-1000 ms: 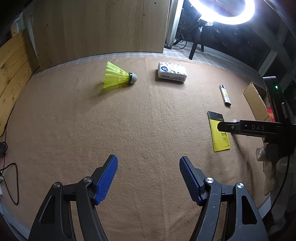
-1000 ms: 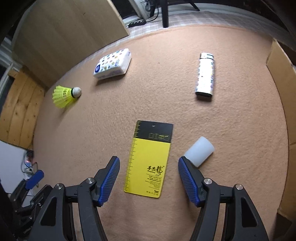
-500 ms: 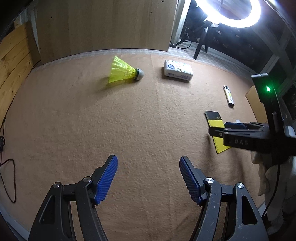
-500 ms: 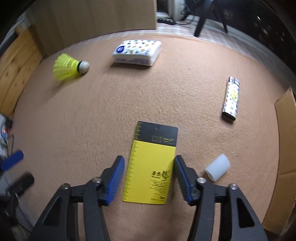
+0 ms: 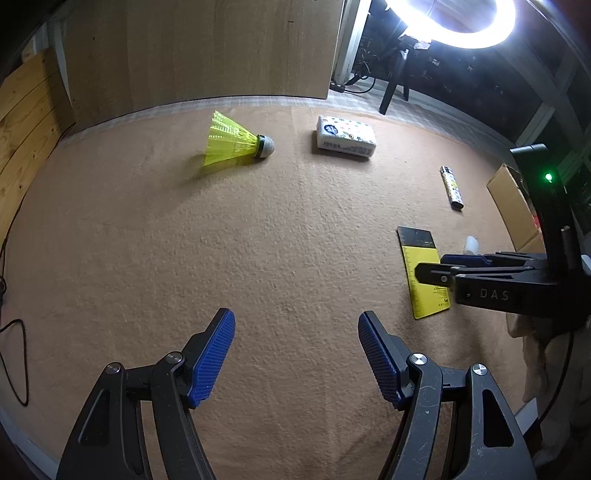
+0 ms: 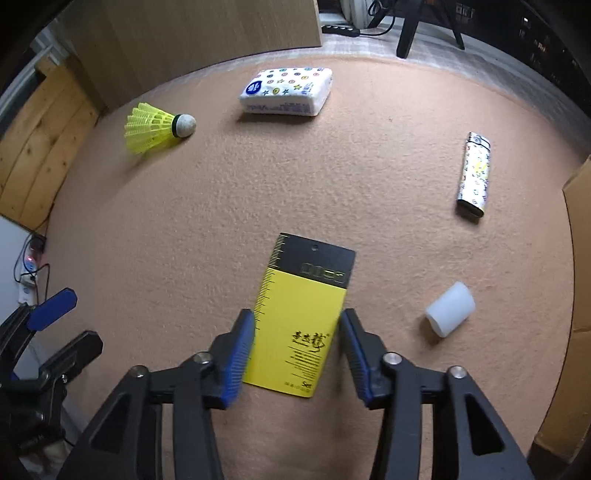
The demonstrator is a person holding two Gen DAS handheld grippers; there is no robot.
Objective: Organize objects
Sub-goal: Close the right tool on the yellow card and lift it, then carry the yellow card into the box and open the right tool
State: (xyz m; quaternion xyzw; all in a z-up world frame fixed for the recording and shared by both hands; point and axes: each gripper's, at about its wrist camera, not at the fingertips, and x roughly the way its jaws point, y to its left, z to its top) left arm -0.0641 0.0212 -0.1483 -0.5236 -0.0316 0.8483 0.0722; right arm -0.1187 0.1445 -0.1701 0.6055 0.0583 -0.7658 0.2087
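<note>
A yellow and black card [image 6: 301,317] lies flat on the tan felt; it also shows in the left wrist view [image 5: 424,273]. My right gripper [image 6: 297,349] straddles the card's near half, its blue pads close beside both long edges; whether they touch is unclear. My left gripper [image 5: 295,354] is open and empty over bare felt. A yellow shuttlecock [image 6: 155,127], a white tissue pack [image 6: 286,90], a patterned lighter [image 6: 474,173] and a white cap [image 6: 450,308] lie around. The right gripper shows in the left wrist view [image 5: 436,271].
A cardboard box [image 6: 580,229] stands at the right edge. A wooden board [image 5: 199,48] stands behind the felt, wooden planks [image 5: 26,110] at the left. A ring light [image 5: 450,22] glows at the back right. Cables lie at the left [image 5: 14,354].
My right gripper has moved forward over the card and narrowed from wide open until its pads flank the card's edges. The left gripper stays open, its view shifted slightly.
</note>
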